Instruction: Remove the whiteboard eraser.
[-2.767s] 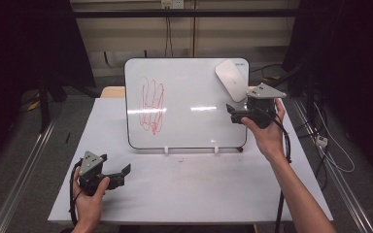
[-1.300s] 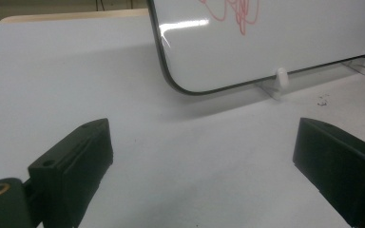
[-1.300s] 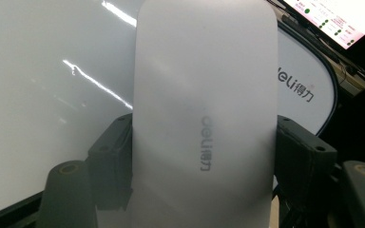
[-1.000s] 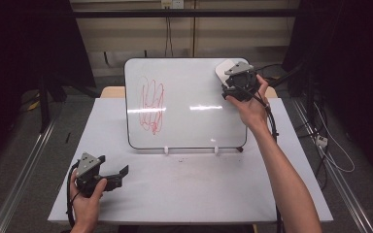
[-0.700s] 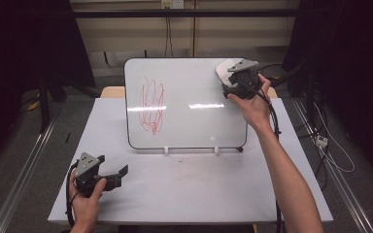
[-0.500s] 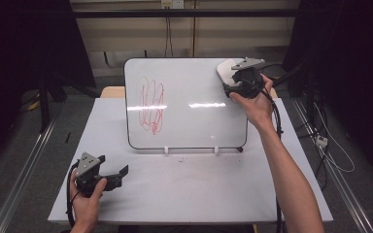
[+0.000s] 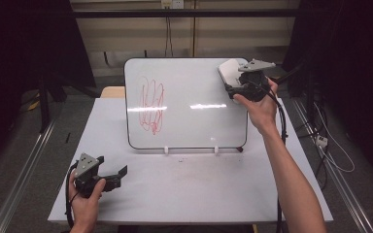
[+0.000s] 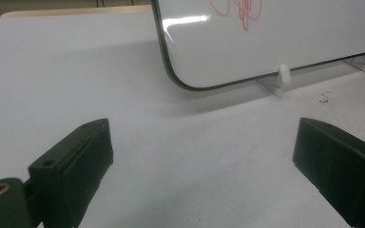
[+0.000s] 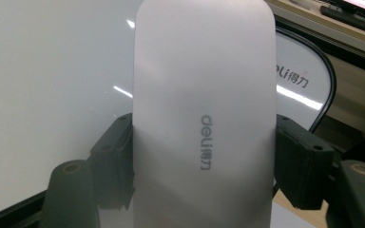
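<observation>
At whiteboard's top right corner: right hand-held gripper clamping white eraser, having reached it from lower down.
Left hand-held gripper resting wide on tabletop, unmoved.

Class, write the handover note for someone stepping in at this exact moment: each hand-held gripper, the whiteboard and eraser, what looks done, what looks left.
Right hand-held gripper: jaws closed on the sides of the white eraser, at the whiteboard's top right corner.
Left hand-held gripper: open, holding nothing, low over the white table near its front left.
Whiteboard: propped on two small white feet; red scribble on its left half, unwiped.
Done: eraser gripped.
Left, probably: wipe off the scribble.
</observation>
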The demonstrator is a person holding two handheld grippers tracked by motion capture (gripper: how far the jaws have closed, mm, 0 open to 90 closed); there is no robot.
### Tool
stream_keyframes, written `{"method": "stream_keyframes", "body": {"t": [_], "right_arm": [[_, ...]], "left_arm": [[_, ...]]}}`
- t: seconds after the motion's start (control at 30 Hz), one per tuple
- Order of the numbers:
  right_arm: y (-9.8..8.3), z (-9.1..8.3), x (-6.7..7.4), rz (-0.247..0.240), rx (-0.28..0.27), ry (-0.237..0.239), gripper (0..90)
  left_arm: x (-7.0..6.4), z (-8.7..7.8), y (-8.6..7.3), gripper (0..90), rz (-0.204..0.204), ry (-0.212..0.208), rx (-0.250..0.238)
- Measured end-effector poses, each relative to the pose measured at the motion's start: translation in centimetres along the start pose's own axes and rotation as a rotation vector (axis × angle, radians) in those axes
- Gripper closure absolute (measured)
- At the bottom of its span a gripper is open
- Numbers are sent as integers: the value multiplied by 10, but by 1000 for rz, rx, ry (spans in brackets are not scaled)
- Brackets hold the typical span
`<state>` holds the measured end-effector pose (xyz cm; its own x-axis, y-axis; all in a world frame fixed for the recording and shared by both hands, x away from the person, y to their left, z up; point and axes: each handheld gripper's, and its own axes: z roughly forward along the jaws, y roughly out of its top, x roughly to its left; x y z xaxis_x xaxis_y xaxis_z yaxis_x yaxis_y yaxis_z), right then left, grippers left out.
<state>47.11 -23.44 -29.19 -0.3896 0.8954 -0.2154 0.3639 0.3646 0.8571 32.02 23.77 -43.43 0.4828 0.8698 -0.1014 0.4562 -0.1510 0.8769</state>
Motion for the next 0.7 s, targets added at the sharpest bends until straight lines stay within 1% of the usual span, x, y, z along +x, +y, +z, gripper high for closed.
{"method": "stream_keyframes", "body": {"t": [0.13, 0.3, 0.6, 0.7], "right_arm": [[-4, -3, 4, -2, -14, 11, 317], [-5, -5, 10, -10, -33, 24, 317], [-8, -10, 27, -36, -55, 60, 317], [-7, -12, 33, -51, -60, 65, 317]], "left_arm": [[2, 1, -1, 60, -6, -2, 7], [2, 1, 0, 60, -2, -3, 4], [0, 0, 1, 60, 4, -5, 2], [-1, 0, 1, 60, 4, -2, 2]]}}
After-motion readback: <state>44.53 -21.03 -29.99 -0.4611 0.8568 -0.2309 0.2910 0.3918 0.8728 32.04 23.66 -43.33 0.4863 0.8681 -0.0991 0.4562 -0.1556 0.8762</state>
